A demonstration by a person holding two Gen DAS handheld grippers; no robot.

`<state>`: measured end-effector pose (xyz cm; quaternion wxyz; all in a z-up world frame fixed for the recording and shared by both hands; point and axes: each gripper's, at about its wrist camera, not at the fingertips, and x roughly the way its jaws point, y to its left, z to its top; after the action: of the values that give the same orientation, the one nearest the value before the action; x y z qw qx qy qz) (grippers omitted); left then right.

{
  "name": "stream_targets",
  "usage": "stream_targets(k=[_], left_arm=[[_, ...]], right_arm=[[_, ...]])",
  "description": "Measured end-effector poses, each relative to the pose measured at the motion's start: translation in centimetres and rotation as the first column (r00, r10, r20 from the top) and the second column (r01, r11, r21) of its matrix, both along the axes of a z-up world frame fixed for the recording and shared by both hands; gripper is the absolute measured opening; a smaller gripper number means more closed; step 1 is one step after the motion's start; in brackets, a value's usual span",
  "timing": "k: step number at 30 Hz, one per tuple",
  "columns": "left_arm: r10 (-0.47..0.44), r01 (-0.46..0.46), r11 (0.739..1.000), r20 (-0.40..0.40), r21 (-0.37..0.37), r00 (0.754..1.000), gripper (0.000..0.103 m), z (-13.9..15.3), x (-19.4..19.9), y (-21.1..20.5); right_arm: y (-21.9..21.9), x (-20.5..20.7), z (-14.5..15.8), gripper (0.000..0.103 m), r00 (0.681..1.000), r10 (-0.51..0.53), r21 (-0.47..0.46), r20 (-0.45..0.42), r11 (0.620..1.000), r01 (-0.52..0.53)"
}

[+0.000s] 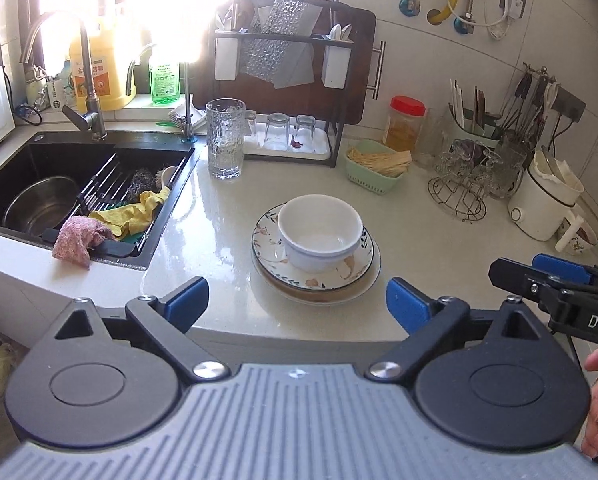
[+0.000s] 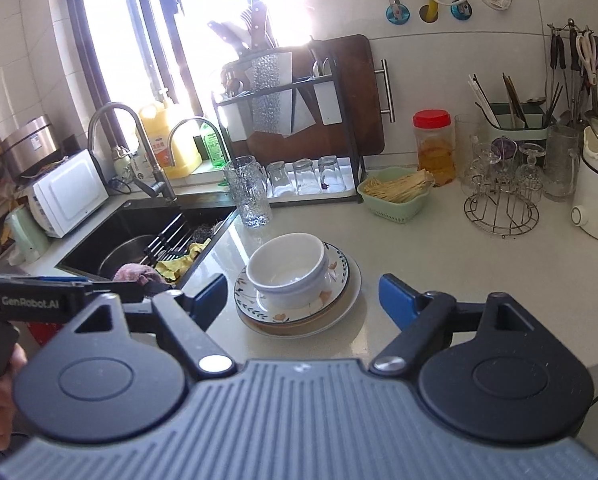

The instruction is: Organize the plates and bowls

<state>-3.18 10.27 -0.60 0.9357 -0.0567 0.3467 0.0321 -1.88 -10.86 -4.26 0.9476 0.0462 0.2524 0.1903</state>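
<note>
Sitting upright, mouth up, the white bowl (image 1: 319, 232) tops stacked plates (image 1: 315, 280); both grippers' fingers released.

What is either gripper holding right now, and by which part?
Nothing. The left gripper and right gripper are both open and empty, short of the white bowl on the stacked plates.

Bare counter (image 1: 219, 216) before the stacked dishes (image 1: 317, 252); glass (image 1: 225, 138) behind.

Hard daylight is pouring through the window (image 2: 139, 32) behind the black sink (image 1: 79, 184), washing out the sill. White wall tiles (image 2: 439, 76) are backing a pale glossy bench (image 1: 227, 216) that is reflecting the glare.
</note>
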Motion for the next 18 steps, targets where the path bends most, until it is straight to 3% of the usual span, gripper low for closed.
stream_targets(k=[10,18], left_arm=[[0.045,-0.044,0.999,-0.011,0.015,0.999,0.101,1.0,-5.0,-0.8],[0.04,-0.04,0.999,0.016,-0.001,0.999,0.101,1.3,-5.9,-0.8]], right_arm=[[-0.3,-3.0,0.4,0.084,1.0,0.011,0.0,-0.008,1.0,-0.011],[-0.2,-4.1,0.7,0.084,1.0,0.002,-0.006,0.018,1.0,-0.002]])
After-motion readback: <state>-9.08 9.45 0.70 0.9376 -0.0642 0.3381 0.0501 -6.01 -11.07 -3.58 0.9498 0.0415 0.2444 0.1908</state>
